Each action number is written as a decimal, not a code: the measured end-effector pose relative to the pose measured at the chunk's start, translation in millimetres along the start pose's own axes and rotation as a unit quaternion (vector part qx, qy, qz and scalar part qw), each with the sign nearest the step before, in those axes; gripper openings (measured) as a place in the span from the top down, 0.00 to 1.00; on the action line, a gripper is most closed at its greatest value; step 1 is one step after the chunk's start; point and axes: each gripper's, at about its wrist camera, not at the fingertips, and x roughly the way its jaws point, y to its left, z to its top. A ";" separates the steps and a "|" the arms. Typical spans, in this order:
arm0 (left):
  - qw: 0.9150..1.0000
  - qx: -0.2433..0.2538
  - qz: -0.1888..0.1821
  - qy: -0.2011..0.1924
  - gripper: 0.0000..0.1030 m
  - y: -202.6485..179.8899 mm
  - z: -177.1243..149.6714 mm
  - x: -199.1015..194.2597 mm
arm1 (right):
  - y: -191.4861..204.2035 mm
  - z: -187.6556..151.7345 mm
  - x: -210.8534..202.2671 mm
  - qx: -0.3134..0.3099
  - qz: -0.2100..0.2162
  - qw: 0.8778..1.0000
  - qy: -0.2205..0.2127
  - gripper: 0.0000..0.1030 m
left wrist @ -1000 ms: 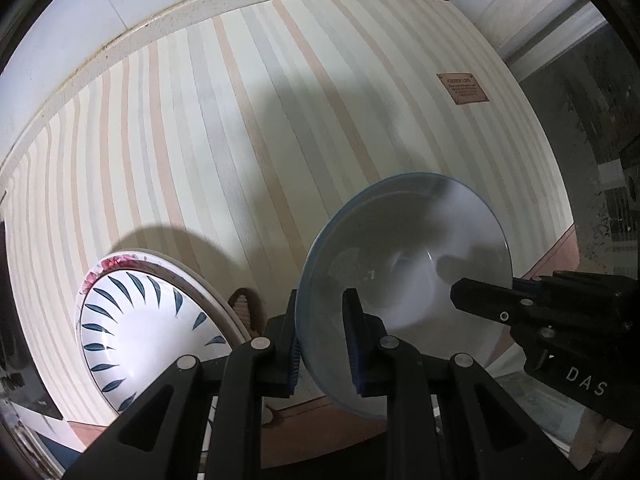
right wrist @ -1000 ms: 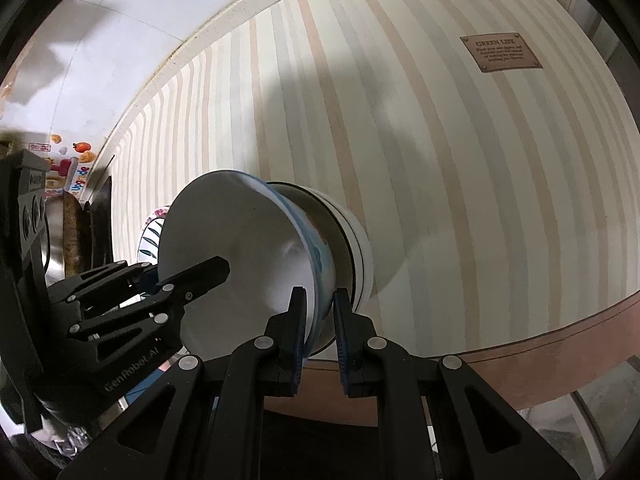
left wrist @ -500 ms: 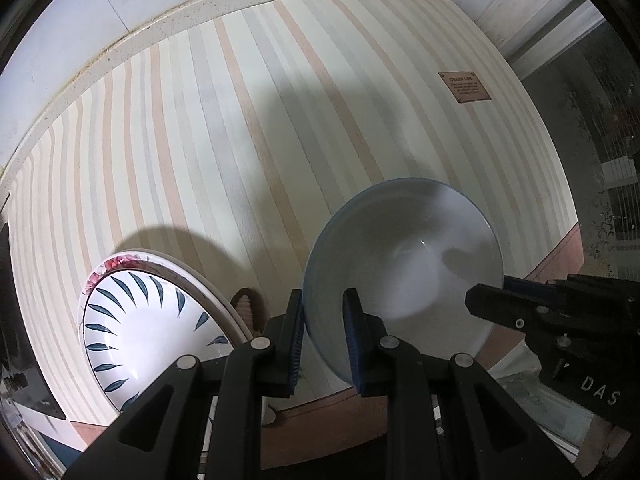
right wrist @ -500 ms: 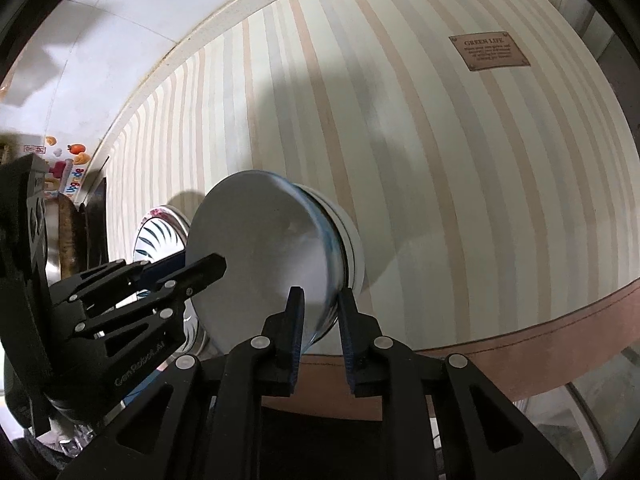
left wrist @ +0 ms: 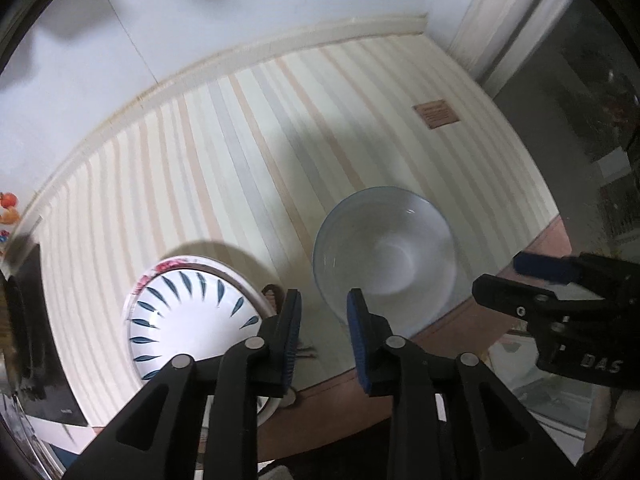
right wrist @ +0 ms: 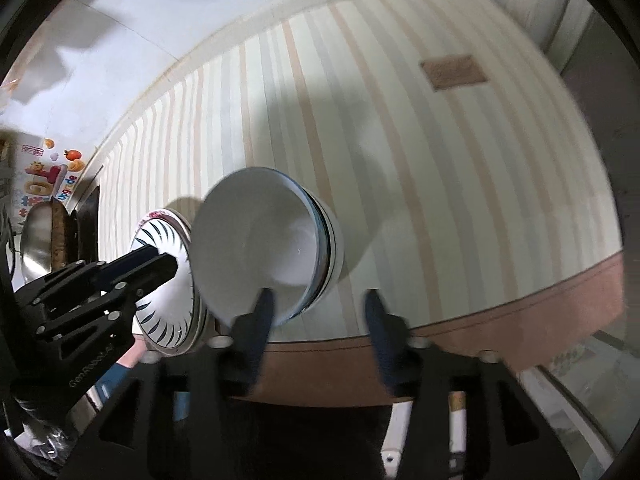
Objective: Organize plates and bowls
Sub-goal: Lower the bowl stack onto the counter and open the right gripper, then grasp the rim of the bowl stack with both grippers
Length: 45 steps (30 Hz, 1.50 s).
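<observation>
A plain white bowl with a blue rim (left wrist: 384, 260) sits upright on the striped mat (left wrist: 240, 160). In the right wrist view this bowl (right wrist: 256, 240) is nested in a second white bowl (right wrist: 334, 248). My left gripper (left wrist: 324, 320) hangs above its near-left rim with jaws opening; the pads do not press the rim. My right gripper (right wrist: 318, 310) is over the near-right rim, jaws opening wide and holding nothing. Each gripper shows in the other's view: the right gripper (left wrist: 516, 280), the left gripper (right wrist: 160, 262). To the left lies a blue-leaf plate (left wrist: 188, 312) on a pink-rimmed plate (left wrist: 168, 268).
A brown label (left wrist: 436, 114) is sewn on the mat's far right. The mat's brown border (right wrist: 520, 312) runs along the near edge. A white wall closes the back. A metal pan (right wrist: 36, 236) and a dark slab (left wrist: 28, 320) stand at the left.
Both grippers have let go of the bowl's rim and risen. The tilted bowl has settled level into the bowl beneath it. The right jaws have spread wide, the left ones a little.
</observation>
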 end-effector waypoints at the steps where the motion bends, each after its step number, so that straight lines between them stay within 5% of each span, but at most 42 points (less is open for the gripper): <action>1: 1.000 0.003 -0.003 -0.005 0.71 -0.8 -3.1 -7.1 | 2.6 -5.0 -9.3 -0.002 -0.001 1.000 -0.011 0.35; 3: 1.000 0.003 -0.014 -0.015 0.64 -0.9 -9.0 -21.6 | 6.8 -14.6 -25.9 -0.004 -0.001 1.000 -0.030 0.22; 7: 0.999 0.005 -0.021 -0.048 0.28 -2.8 -16.3 -49.8 | 17.2 -34.9 -56.8 -0.010 -0.014 0.998 -0.059 0.16; 10: 0.998 0.001 -0.016 -0.068 0.18 -4.5 -20.6 -68.1 | 26.1 -50.3 -81.2 -0.016 -0.026 0.996 -0.086 0.12; 16: 0.996 -0.003 -0.027 -0.086 0.16 -4.8 -30.2 -95.4 | 39.2 -73.3 -125.1 -0.028 -0.047 0.990 -0.128 0.10; 19: 0.995 -0.003 -0.032 -0.093 0.06 -5.8 -36.9 -108.2 | 47.1 -86.1 -144.9 -0.036 -0.056 0.987 -0.144 0.09; 32: 0.991 -0.019 -0.055 -0.120 0.05 -4.1 -55.3 -143.1 | 57.6 -121.0 -196.6 -0.042 -0.068 0.980 -0.183 0.07; 40: 0.992 -0.031 -0.057 -0.108 0.05 -2.8 -47.4 -125.2 | 44.5 -114.0 -187.7 -0.037 -0.047 0.982 -0.179 0.06; 45: 0.993 -0.054 -0.057 -0.085 0.05 6.8 -28.5 -80.3 | 21.6 -92.3 -147.8 -0.025 0.020 0.987 -0.157 0.06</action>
